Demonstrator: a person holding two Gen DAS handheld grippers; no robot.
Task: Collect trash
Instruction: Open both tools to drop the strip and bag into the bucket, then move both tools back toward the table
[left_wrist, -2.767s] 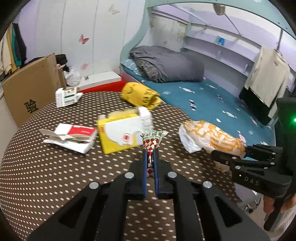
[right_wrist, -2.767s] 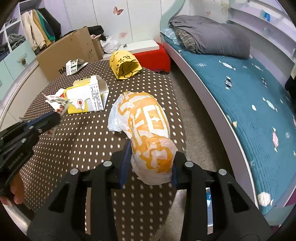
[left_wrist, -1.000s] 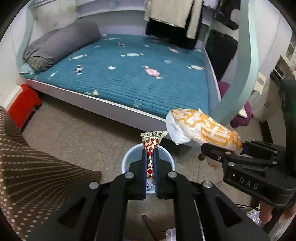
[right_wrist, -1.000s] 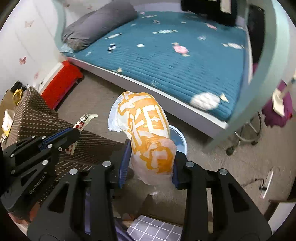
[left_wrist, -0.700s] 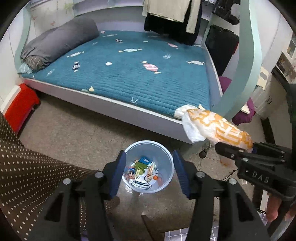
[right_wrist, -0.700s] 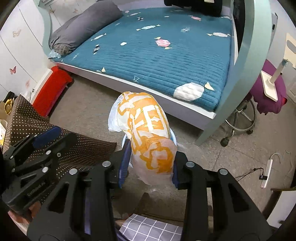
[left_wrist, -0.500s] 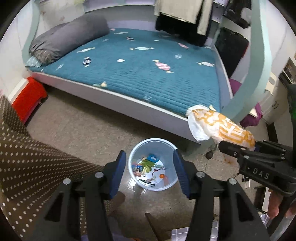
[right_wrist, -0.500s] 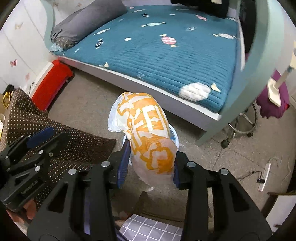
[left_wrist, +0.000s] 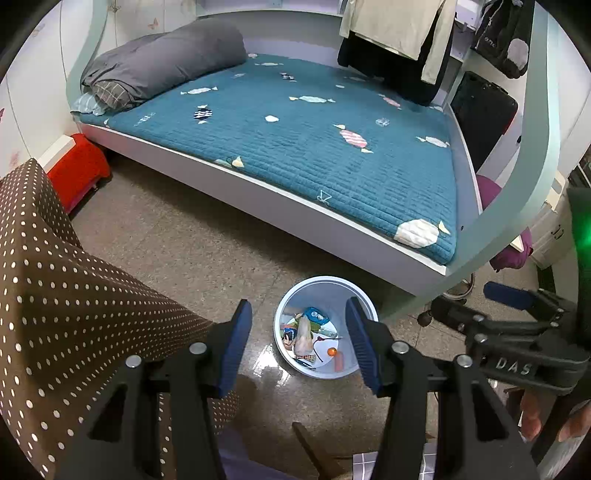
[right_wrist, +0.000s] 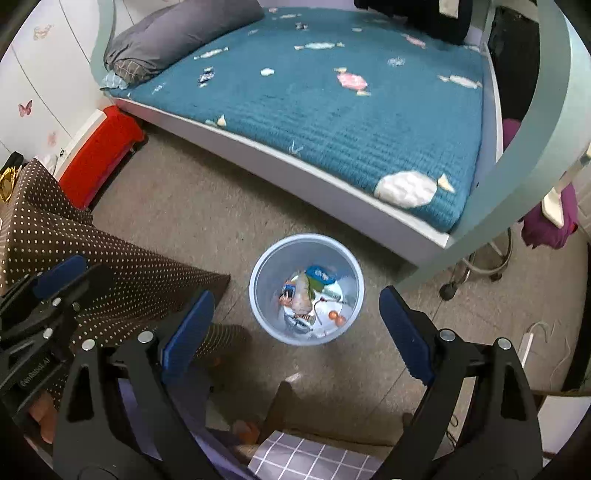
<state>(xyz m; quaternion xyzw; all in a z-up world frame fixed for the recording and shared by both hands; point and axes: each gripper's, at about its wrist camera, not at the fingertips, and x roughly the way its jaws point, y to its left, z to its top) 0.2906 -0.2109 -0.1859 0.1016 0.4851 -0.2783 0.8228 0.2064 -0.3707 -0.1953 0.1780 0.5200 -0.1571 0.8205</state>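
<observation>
A pale blue round trash bin (left_wrist: 291, 302) stands on the floor by the bed corner, and it also shows in the right wrist view (right_wrist: 260, 273). Several pieces of trash lie inside, among them a crumpled pale bag (right_wrist: 301, 295). My left gripper (left_wrist: 297, 338) is open and empty, held above the bin. My right gripper (right_wrist: 293, 321) is open wide and empty, also above the bin; it shows at the right edge of the left wrist view (left_wrist: 480, 306).
A table with a brown polka-dot cloth (left_wrist: 55, 288) hangs down at the left. A bed with a teal quilt (left_wrist: 295, 129) fills the back. A red stool (left_wrist: 79, 170) stands by the bed, and a wheeled stool (right_wrist: 491, 266) at the right.
My left gripper opened and let the patterned wrapper go over the bin. My right gripper has since opened too, and the orange-and-white bag has left it.
</observation>
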